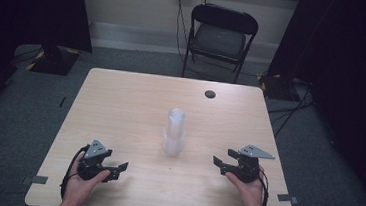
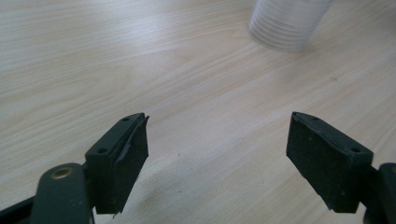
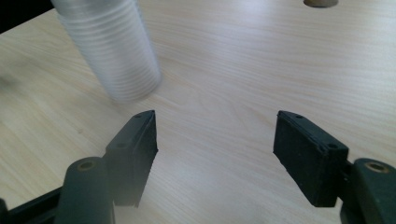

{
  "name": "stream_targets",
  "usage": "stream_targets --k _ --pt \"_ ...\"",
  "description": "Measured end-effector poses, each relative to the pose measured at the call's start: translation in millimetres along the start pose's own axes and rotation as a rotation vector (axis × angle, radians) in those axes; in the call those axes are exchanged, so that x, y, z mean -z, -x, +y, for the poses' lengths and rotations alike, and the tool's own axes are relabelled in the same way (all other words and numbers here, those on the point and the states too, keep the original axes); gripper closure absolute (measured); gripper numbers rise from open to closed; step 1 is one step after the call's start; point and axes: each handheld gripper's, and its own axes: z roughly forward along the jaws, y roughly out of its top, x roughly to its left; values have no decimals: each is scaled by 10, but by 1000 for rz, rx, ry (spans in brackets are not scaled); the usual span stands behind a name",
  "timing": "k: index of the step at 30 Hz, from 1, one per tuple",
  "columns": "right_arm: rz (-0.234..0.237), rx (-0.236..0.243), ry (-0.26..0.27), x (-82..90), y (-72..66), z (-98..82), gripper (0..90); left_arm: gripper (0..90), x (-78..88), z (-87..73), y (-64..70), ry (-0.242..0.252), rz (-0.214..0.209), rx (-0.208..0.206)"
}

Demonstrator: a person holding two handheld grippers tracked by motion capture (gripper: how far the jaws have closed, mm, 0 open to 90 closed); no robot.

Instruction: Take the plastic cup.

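**Two empty grippers flank a stack of clear cups**

In the high view, the left gripper (image 1: 117,170) sits at the lower left of the table (image 1: 120,107), held by a hand whose forearm is cut off by the bottom edge. Its jaws stand apart with nothing between them, and they point toward the middle of the picture. In the left gripper view the same gripper (image 2: 217,140) shows both black pads spread wide over bare wood; the stack of clear cups (image 2: 287,23) lies at the upper right, well ahead of the jaws and cut off by the top edge.

At the centre of the high view the stack of clear cups (image 1: 174,131) stands on the table, roughly midway between the two tools and apart from both. It is translucent and soft in outline, so the number of cups cannot be told. A dark round hole (image 1: 210,94) marks the tabletop at the upper right.

At the lower right, the right gripper (image 1: 222,162) is also open and holds nothing. In the right gripper view (image 3: 215,135) the stack (image 3: 114,51) rises at the upper left, blurred, just beyond the left-hand jaw but not touching it.

Beyond the table stands a black folding chair (image 1: 220,36). No readable writing appears anywhere.
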Motion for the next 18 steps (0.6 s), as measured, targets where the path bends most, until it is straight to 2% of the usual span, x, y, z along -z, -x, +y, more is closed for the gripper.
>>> stream_targets --k 9,18 --pt "47 56 35 64 -182 164 315 204 65 -16 13 15 -4 -5" --pt "69 83 43 11 -247 278 336 204 31 -6 18 9 -7 -7"
